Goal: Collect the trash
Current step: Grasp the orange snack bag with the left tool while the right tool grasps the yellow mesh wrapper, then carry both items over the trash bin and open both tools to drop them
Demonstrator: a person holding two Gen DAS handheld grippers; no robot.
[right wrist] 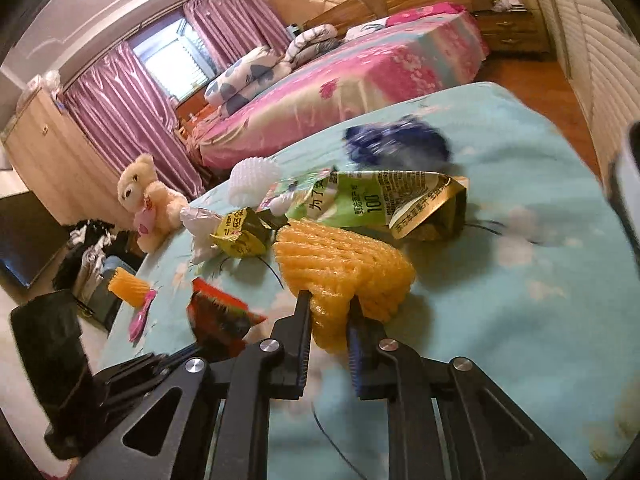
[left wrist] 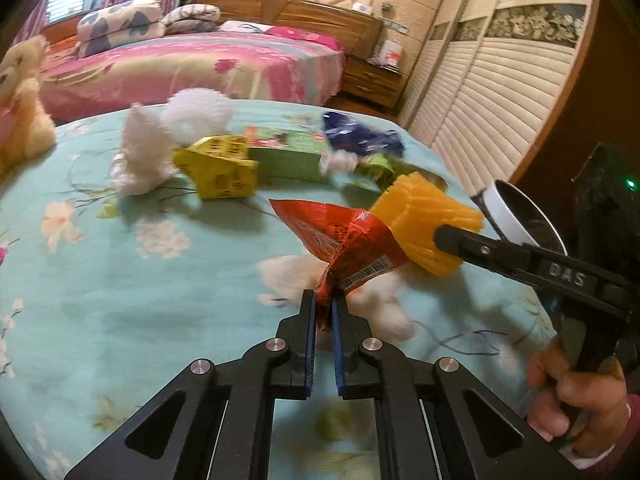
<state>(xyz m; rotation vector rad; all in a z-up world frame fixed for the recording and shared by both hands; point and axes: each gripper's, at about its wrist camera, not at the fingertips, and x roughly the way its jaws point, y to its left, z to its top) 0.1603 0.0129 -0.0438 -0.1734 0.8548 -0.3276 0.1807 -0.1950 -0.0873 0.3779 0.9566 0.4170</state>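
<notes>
Seen across the floral bedspread [left wrist: 120, 280], left to right from the yellow carton [left wrist: 218, 170]. Far left of it, at the spread's edge, a teddy bear [left wrist: 22, 104]. Just left, touching, crumpled white tissue [left wrist: 140, 156]. Behind, a white foam ball [left wrist: 198, 114]. Right of the carton, a green box [left wrist: 286, 152], then a blue wrapper [left wrist: 356, 134]. Nearer than the carton and to its right, lifted off the spread, a red snack wrapper [left wrist: 340, 240], its corner clamped between the closed left gripper [left wrist: 323, 304]. Further right, a yellow foam net [right wrist: 344, 264], squeezed tight in the right gripper [right wrist: 330, 316]. Beyond the net, a white bin [left wrist: 516, 216].
</notes>
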